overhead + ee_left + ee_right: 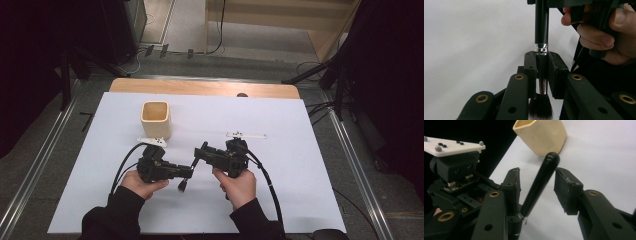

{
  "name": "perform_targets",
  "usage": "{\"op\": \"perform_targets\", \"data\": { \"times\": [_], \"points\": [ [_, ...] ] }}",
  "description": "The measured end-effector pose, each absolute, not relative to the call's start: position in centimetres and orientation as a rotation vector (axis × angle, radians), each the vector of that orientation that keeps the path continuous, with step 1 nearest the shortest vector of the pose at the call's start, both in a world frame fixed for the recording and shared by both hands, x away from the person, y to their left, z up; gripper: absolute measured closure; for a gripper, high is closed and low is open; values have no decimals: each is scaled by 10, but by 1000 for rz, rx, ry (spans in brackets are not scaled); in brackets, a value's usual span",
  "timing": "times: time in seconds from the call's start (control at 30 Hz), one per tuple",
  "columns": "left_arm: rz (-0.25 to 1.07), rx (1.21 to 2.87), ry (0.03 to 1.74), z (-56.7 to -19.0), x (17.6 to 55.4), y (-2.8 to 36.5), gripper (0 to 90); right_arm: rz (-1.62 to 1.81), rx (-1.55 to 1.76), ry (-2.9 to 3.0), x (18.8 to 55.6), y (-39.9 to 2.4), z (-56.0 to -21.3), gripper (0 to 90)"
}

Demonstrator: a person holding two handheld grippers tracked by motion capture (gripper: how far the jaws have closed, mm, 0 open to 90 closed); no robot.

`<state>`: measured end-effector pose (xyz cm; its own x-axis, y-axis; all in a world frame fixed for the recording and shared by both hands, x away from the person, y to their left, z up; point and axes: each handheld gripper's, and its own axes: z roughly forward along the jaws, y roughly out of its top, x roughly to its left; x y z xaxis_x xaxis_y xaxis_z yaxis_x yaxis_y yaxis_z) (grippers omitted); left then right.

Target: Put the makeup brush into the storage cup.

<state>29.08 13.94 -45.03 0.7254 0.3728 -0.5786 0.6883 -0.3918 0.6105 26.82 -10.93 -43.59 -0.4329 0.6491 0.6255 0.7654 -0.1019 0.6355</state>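
Overhead, the left hand-held gripper (187, 171) and right hand-held gripper (201, 152) meet on the white worktop (300, 165), just in front of a cream cup (156, 119), with a black makeup brush (189, 172) between them. Seen from the left hand-held gripper, its jaws clamp the brush's silver collar (541, 48), bristles nearest the camera. Seen from the right hand-held gripper, parted jaws flank the handle (540, 183) without gripping.

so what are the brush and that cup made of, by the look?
Brush: glossy black handle, probably lacquered wood or plastic; a shiny silver ferrule, likely metal; dark bristles with pale tips, fibre unclear. Cup: matte pale cream with thick walls and a squarish mouth, perhaps light wood or plastic; hard to tell which.
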Motion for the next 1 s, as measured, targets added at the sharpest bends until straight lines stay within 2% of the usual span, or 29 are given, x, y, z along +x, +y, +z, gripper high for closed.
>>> {"op": "perform_targets", "data": {
  "times": [0.43,1.0],
  "points": [
    [-418,2019,762,-451,287,135,789,-1560,-1585,-1950,269,-112,-440,740],
    [-406,2028,746,-452,286,133,787,-1559,-1568,-1842,270,-116,-443,792]
  ]
}}
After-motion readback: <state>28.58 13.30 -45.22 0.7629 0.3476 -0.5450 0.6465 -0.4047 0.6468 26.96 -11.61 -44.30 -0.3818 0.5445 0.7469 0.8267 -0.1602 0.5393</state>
